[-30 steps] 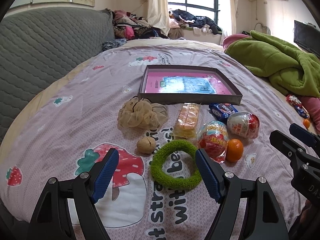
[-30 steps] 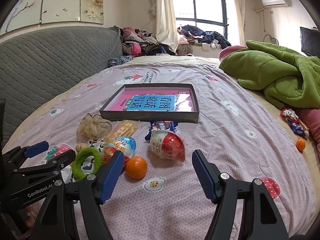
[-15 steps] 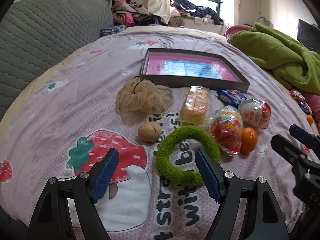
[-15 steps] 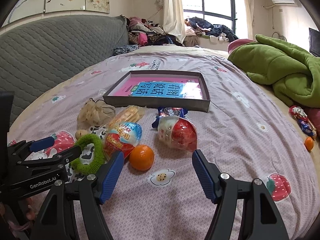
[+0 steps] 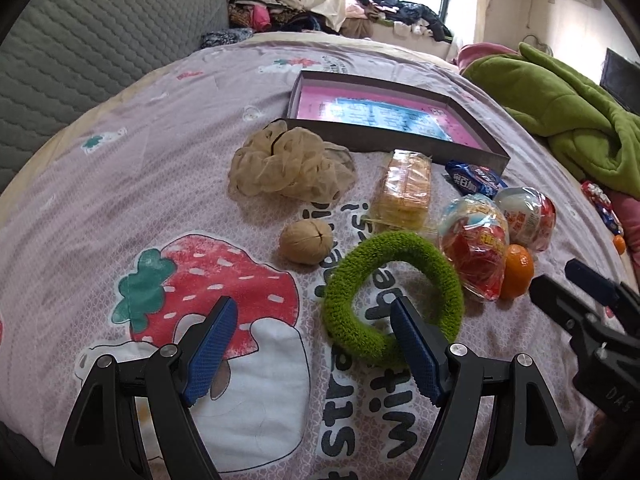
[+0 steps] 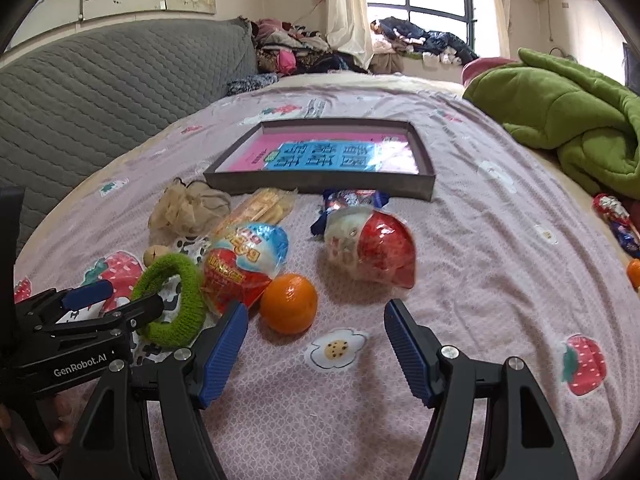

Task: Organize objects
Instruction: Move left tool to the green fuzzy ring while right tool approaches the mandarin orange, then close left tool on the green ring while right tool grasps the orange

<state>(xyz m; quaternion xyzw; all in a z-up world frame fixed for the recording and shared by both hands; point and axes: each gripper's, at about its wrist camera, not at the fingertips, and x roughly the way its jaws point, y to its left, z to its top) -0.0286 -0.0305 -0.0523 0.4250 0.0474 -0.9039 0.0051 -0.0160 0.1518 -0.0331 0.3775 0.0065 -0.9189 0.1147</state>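
Both claws had advanced: left gripper [image 5: 312, 340], released, straddled the green ring's [image 5: 394, 294] six-o'clock arc for pickup; right gripper [image 6: 316, 344], released, faced the orange [image 6: 289, 303] at eleven o'clock.

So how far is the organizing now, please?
Nothing looks done: the tray holds only its printed sheet. In hand: nothing, though the open left tongs have one finger inside the green ring. The right tongs hang open near the orange. Every loose item remains outside the tray.
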